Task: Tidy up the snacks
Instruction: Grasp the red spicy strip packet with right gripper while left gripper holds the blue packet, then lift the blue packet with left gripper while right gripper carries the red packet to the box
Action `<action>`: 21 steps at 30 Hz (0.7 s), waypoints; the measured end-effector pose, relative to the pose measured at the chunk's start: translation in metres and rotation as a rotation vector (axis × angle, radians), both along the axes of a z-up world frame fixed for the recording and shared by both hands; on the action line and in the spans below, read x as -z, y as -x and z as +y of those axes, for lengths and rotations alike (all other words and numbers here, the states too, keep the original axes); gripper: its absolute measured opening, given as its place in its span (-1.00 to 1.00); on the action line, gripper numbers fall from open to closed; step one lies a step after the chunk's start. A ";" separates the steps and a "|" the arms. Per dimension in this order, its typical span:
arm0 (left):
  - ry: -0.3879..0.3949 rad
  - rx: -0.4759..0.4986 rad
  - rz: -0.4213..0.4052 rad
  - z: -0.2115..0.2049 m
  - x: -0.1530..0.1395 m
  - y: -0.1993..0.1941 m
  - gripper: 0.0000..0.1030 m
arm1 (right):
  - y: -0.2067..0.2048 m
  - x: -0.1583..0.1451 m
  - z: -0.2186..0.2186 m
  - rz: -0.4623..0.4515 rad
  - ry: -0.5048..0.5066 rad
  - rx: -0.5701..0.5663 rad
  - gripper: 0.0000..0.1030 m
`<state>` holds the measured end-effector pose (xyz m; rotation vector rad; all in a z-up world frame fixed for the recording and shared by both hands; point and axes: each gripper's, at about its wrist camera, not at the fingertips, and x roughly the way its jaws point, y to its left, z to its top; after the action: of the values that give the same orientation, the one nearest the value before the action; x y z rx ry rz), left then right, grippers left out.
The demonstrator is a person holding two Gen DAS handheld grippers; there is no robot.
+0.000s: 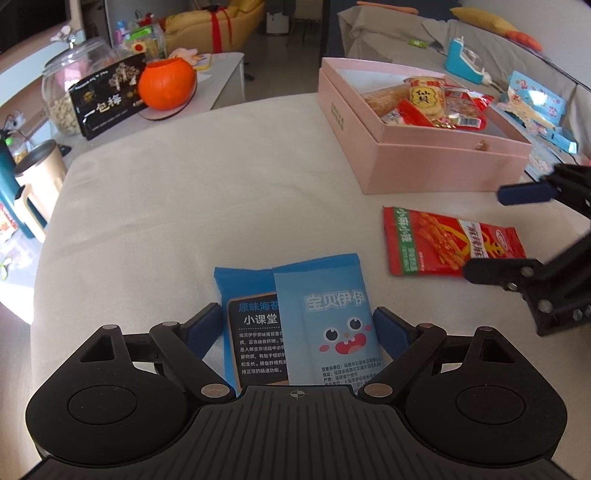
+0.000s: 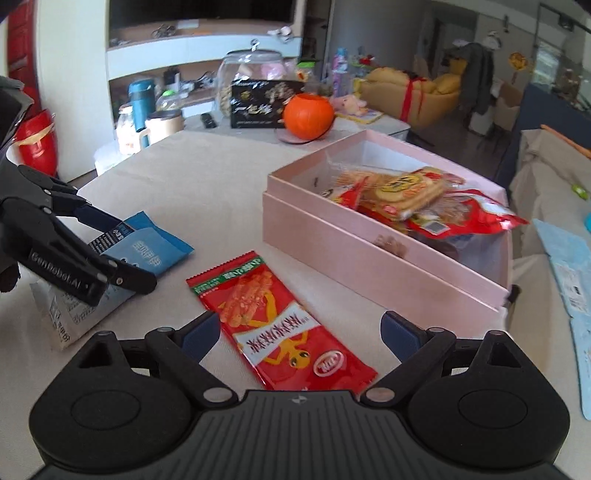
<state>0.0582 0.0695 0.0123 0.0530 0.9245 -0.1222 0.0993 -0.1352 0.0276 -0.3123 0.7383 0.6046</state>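
Two wrist views, one cream cloth-covered table (image 1: 166, 206), living room behind: yellow sofa (image 1: 207, 22) tied with red ribbon, white shelving (image 2: 192, 55), grey-draped couch (image 1: 406, 33).

Item 1. Pink box (image 1: 424, 162), lid off, at the table's far right corner; holds mixed packets, among them a yellow rice-cracker pack (image 1: 426, 98) printed 仙贝.

Item 2. Glass jar (image 1: 70, 85), on a side table beyond the far left edge, beside a black box (image 1: 107, 96) lettered 一包梅 and an orange pumpkin pot (image 1: 167, 84).

Item 3. Two blue packets (image 1: 295, 321), overlapping, near edge, centre. Upper one reads 宝贝伊伊 with a cartoon face; lower reads 原味海苔 and 小课堂. Left gripper (image 1: 295, 321) spread wide, a finger on either side of the pair; contact cannot be told.

Item 4. Red snack packet (image 2: 280, 325), flat on the cloth between the blue pair and the box, near right. Right gripper (image 2: 299, 328) spread wide, low above it, the packet lying between its fingers, apart from both.
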 end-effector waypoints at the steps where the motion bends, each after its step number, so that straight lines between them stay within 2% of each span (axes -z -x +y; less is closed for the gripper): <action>1: -0.003 0.003 -0.005 0.000 0.000 0.004 0.79 | -0.009 0.002 0.007 0.034 0.003 -0.016 0.83; 4: 0.010 0.020 -0.019 0.000 0.002 0.013 0.80 | -0.027 0.014 0.025 0.115 0.024 -0.039 0.82; 6: 0.011 0.041 -0.025 0.001 0.003 0.018 0.81 | -0.029 0.016 0.032 0.118 0.007 -0.030 0.73; 8: 0.024 0.044 -0.026 0.004 0.003 0.020 0.81 | -0.024 0.011 0.037 0.129 0.011 -0.034 0.43; 9: 0.033 0.043 -0.026 0.005 0.002 0.020 0.81 | -0.021 0.008 0.038 0.134 0.015 -0.032 0.12; 10: 0.043 0.041 -0.024 0.005 0.002 0.019 0.81 | -0.018 0.005 0.037 0.144 0.021 -0.032 -0.04; 14: 0.118 0.012 -0.003 0.016 -0.001 0.009 0.82 | 0.002 -0.006 0.025 0.133 0.051 -0.022 -0.09; 16: 0.124 0.001 0.009 0.017 -0.002 0.004 0.82 | 0.012 -0.010 0.016 0.126 0.063 -0.011 -0.09; 21: -0.022 0.071 0.035 -0.003 -0.002 0.003 0.78 | 0.024 -0.013 -0.008 0.134 0.067 0.046 -0.09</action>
<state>0.0555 0.0665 0.0140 0.1042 0.9593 -0.1789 0.0749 -0.1432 0.0403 -0.3182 0.8938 0.5612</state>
